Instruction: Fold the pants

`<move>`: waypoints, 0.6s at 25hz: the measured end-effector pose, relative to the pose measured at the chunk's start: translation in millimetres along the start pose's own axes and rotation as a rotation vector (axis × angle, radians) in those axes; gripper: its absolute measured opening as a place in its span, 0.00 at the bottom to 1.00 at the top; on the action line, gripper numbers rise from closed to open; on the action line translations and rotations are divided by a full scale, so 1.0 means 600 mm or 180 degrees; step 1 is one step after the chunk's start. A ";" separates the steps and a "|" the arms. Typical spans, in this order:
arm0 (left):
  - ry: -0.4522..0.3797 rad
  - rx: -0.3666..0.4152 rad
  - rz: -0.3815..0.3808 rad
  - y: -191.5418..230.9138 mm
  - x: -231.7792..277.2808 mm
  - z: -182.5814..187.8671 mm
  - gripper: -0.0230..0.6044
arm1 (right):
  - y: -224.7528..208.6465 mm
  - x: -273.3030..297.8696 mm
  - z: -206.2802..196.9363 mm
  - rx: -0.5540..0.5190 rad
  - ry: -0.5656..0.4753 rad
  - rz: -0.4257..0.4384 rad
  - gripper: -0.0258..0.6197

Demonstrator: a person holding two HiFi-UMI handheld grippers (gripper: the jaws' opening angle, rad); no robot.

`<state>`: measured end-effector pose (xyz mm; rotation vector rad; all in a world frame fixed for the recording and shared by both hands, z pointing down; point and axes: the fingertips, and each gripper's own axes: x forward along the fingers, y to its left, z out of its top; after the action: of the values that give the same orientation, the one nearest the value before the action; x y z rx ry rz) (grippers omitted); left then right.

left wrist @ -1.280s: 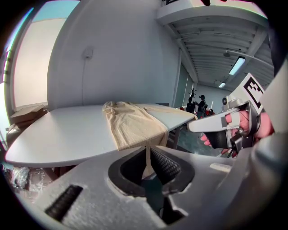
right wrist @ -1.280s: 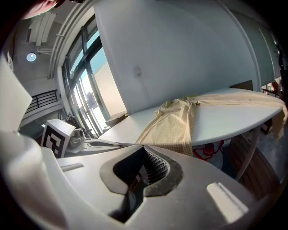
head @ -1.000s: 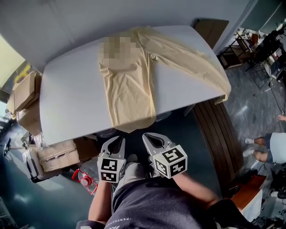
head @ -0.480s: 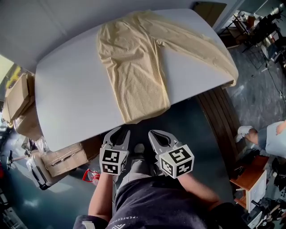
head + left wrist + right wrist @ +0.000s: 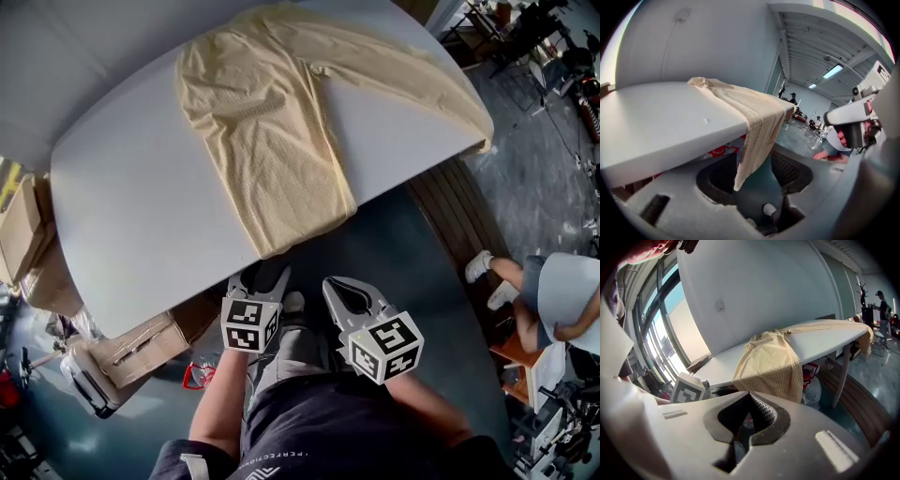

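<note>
Pale yellow pants lie spread on the white table. One leg runs toward me and its hem hangs over the near edge. The other leg stretches right and drapes off the far right corner. My left gripper sits just below that near hem, its jaws opening. In the left gripper view the hem dangles in front of the left gripper, and no pad touches it. My right gripper is beside it, shut and empty. In the right gripper view the pants hang beyond the right gripper.
Cardboard boxes stand left of the table, and another box sits under its near corner. A wooden bench runs along the right side. A person stands at the far right. A red item lies on the floor.
The left gripper's jaws have spread apart and it has come closer to the hanging hem. The right gripper has stayed shut and barely shifted.
</note>
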<state>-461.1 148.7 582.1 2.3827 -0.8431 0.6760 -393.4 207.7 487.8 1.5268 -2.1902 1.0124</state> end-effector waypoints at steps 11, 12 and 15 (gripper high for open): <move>-0.0090 0.0321 -0.0162 -0.047 -0.003 0.026 0.06 | 0.007 -0.013 -0.005 -0.0022 -0.0082 -0.0027 0.04; -0.0076 0.0331 -0.0228 -0.054 -0.006 0.031 0.06 | 0.008 -0.013 -0.005 -0.0040 -0.0083 -0.0016 0.04; -0.0040 0.0381 -0.0421 -0.078 -0.018 0.051 0.05 | 0.007 -0.015 -0.006 -0.0123 -0.0077 0.0049 0.04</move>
<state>-428.3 166.0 538.5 2.5260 -0.6595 0.6758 -394.4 217.7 483.3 1.5154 -2.2280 0.9554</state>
